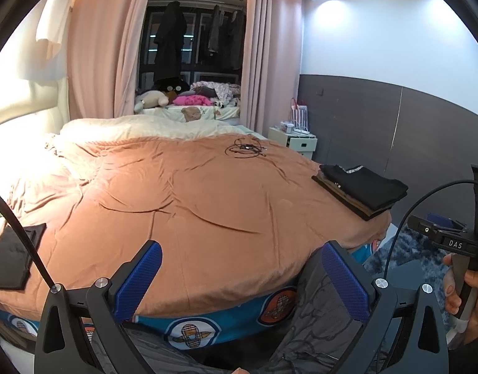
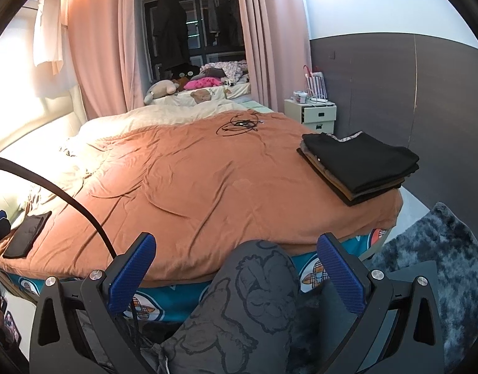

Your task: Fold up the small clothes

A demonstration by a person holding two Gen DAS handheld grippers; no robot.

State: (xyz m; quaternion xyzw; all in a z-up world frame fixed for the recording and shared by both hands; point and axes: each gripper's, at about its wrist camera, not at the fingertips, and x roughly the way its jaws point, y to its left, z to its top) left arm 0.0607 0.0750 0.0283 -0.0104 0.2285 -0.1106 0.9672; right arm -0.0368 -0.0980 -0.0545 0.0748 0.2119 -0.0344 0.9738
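Left gripper (image 1: pixel 242 275): blue-padded fingers spread wide, nothing between them, held low at the near edge of the bed.
Right gripper (image 2: pixel 237 269): fingers spread wide as well, empty, held over the person's knee (image 2: pixel 257 283) in grey printed trousers.
Right hand (image 1: pixel 460 296): seen at the right edge of the left camera view, wrapped round the handle of the other tool.
Folded clothes (image 2: pixel 358 163): a neat stack, black on top with brown layers under it, on the right side of the bed near its near-right corner; far and to the right of both grippers, well apart from them.
Bed cover (image 2: pixel 192 187): orange, wrinkled, bare in the middle in front of the tools.
Cables (image 2: pixel 239 124): a dark tangle on the far part of the cover.
Tablet (image 2: pixel 27 233): dark, flat on the near-left corner of the bed.
Rug (image 2: pixel 441 265): grey-blue, shaggy, on the floor to the right of the bed.
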